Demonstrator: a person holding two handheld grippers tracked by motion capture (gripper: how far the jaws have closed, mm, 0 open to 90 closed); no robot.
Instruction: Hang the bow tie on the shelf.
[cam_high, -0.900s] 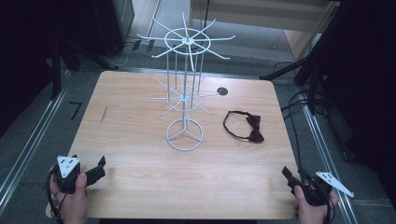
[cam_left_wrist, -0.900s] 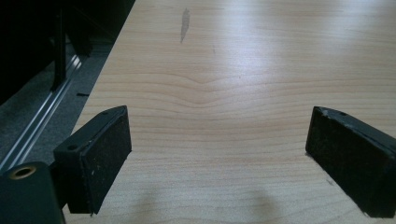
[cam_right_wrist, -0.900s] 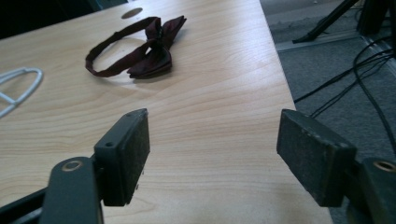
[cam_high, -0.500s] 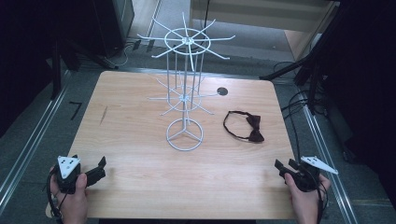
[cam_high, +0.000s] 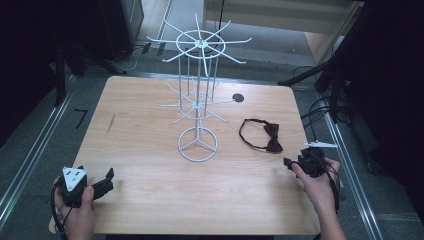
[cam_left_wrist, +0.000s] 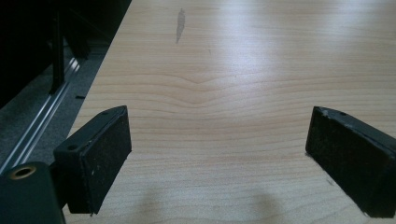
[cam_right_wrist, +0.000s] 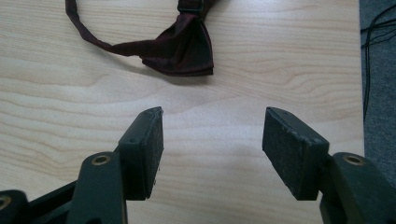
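While you sit at the near edge, the big wooden table (cam_high: 150, 165) spreads out in front of you. It is the biggest thing, pale and bare over most of its top. A small dark hole (cam_high: 238, 98) sits in it near the far side.

Next in size is the white wire rack (cam_high: 198, 100). It stands upright near the middle of the table, on a round ring foot. Thin arms stick out from it at two levels, and nothing hangs on them.

Your two hands come next. Your left gripper (cam_high: 102, 182) rests at the near left corner, well apart from the rack. Its jaws stand wide apart with only bare wood between them. Your right gripper (cam_high: 290, 163) hangs over the right side of the table, just beside the bow tie. Its jaws are apart too, and nothing is between them. In the right gripper view, the tie lies just past the jaw tips, not touching them.

Smallest is the dark red bow tie (cam_high: 272, 140). It lies flat on the table, right of the rack, with its thin strap curled in a loop.
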